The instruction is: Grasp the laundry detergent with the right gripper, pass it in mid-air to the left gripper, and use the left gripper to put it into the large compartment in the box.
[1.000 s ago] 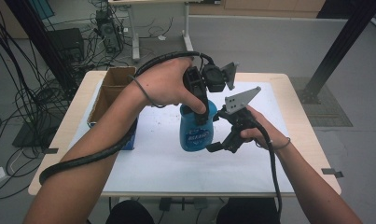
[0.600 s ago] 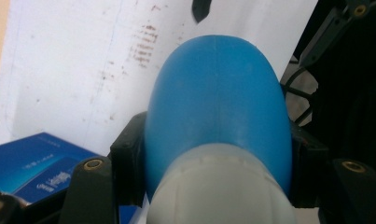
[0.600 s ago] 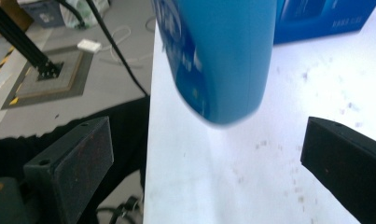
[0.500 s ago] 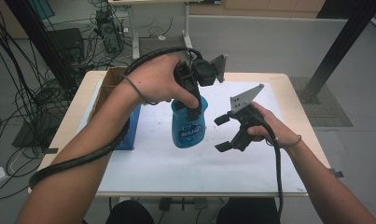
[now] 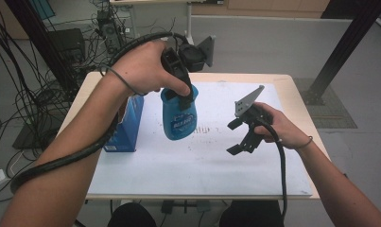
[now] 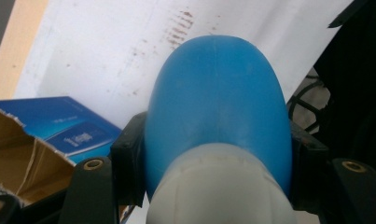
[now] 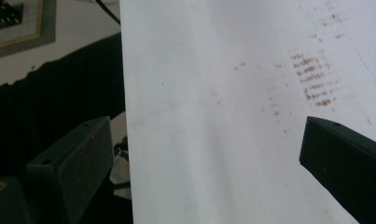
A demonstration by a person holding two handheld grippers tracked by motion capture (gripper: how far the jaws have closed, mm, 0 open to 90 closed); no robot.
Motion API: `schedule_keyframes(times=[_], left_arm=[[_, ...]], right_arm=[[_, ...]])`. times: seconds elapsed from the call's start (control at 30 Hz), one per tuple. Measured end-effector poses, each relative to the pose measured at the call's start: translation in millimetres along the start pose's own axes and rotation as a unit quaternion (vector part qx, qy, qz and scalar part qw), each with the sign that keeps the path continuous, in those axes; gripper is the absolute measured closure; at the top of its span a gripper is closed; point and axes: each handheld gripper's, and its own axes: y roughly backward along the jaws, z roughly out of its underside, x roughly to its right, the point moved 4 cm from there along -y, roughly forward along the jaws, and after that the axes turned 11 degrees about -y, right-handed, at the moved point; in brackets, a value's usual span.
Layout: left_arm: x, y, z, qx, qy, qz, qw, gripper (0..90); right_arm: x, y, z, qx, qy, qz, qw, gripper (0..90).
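Note:
A blue plastic bottle (image 5: 179, 118) with a white cap end hangs in the air above the white mat, its label facing the camera. My left gripper (image 5: 182, 97) is shut on its neck from above; in the left gripper view both black jaws press the sides of the blue bottle (image 6: 217, 116) near its white cap (image 6: 218, 191). My right gripper (image 5: 236, 137) hovers over the middle right of the mat, open, with nothing between its jaws. The right gripper (image 7: 204, 163) looks down on the bare stained mat.
An open blue cardboard box (image 5: 126, 125) stands at the mat's left edge and appears again as the blue box (image 6: 59, 130) in the left gripper view. The white mat (image 5: 202, 165) covers a wooden table (image 5: 292, 85). Cables and stands crowd the floor at left.
My left gripper has lifted the blue bottle off the mat and carried it up and leftward. My right gripper let go of the bottle, opened and drew back to the right.

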Motion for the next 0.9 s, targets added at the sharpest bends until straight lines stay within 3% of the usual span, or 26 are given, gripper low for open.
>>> schedule_keyframes(times=[0.27,0.47,0.67,0.77,0.9], left_arm=[[-21.1,9.0,19.4,0.003,0.049,0.001,0.9988,37.9],[-38.1,15.5,35.4,0.008,0.093,-0.004,0.9956,37.9],[-54.3,20.9,51.2,0.005,0.132,-0.008,0.9912,37.9],[-61.9,22.4,59.6,0.003,0.160,-0.010,0.9870,37.9],[-70.1,25.0,68.4,0.001,0.181,-0.025,0.9832,37.9]], right_arm=[[1.8,3.2,5.6,-0.057,-0.011,0.029,0.9979,3.8],[2.9,-0.7,7.2,-0.072,-0.004,0.039,0.9966,4.1],[1.9,-4.9,7.2,-0.073,-0.005,0.035,0.9967,4.2],[0.3,-6.7,6.3,-0.074,-0.002,0.033,0.9967,4.2],[-0.1,-8.8,5.5,-0.073,-0.003,0.032,0.9968,4.2]])
